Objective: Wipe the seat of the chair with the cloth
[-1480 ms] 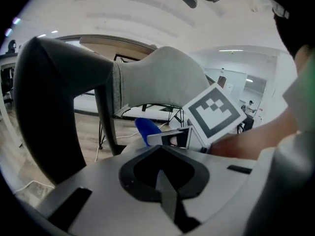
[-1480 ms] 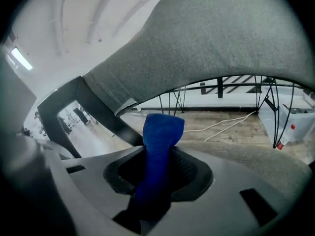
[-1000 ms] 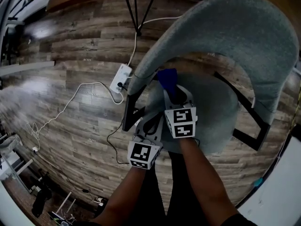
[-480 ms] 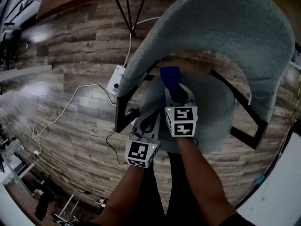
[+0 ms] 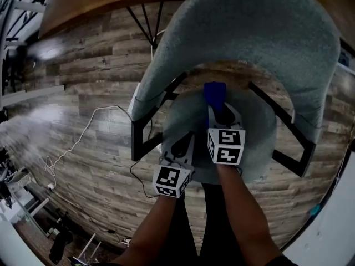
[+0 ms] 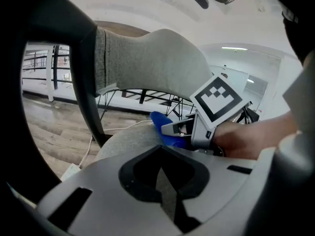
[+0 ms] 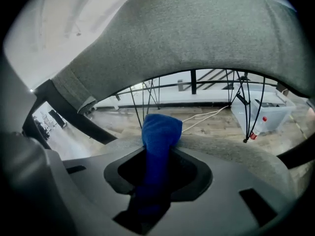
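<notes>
Right gripper view shows the right gripper clamped tight on one blue cloth. The cloth pokes out past the jaws and rests on the far part of the grey seat. The left gripper has its jaws close together with nothing in them, low over the near left of the seat. I count two grippers, one cloth and one chair. Since half a second ago, the cloth and right gripper have slid a little to the right on the seat.

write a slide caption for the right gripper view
Right hand-held gripper shut on a blue cloth, its tip on the grey chair seat beneath the curved backrest
</notes>
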